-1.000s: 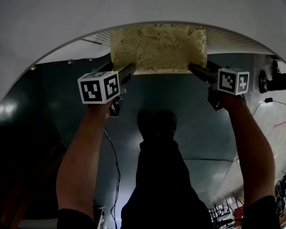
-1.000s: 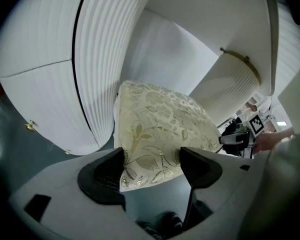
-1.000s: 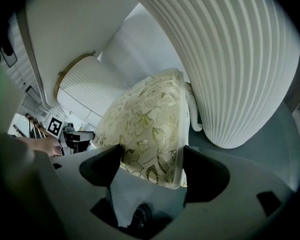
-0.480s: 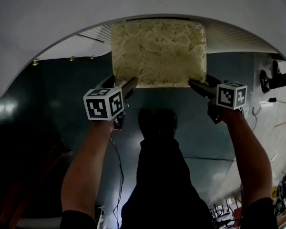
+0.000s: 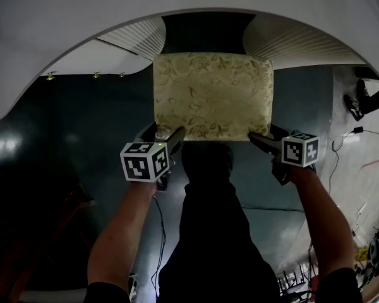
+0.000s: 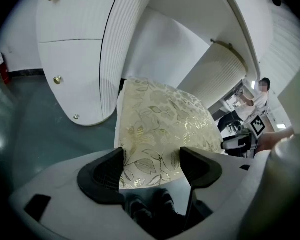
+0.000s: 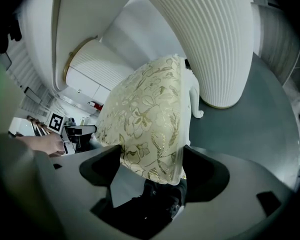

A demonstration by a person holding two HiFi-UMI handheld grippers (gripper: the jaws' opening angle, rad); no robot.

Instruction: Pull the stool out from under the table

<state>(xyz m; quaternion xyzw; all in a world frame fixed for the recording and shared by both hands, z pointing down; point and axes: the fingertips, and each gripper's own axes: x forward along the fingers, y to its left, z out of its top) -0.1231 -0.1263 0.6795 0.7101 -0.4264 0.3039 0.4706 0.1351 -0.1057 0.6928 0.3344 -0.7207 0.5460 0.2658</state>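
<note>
- Head view: the stool [image 5: 211,96] lies straight ahead of you on the dark floor [image 5: 82,125]. Its floral seat shows clear of the white table [image 5: 63,30] rim, in front of the gap between the two ribbed bases. The left gripper [image 5: 175,136] sits at the seat's near-left corner and the right gripper [image 5: 258,139] at its near-right corner. The near edge runs side to side between them, so neither hand is nearer. Any further pull, as I judge it, comes straight back toward your legs, with both hands drawing evenly so the stool does not swing.
- Left gripper view: the left gripper [image 6: 151,168] has its jaws set wide, clamped across the near corner of the stool [image 6: 160,119]. The seat stretches away from the claw toward a ribbed base [image 6: 125,44]. The other gripper is just visible beyond the seat's far corner.
- Right gripper view: the right gripper [image 7: 152,171] also stands wide, with both pads against the draped corner of the stool [image 7: 145,109]. A white stool leg [image 7: 195,99] shows just beyond, and a ribbed base [image 7: 210,39] stands behind it.
</note>
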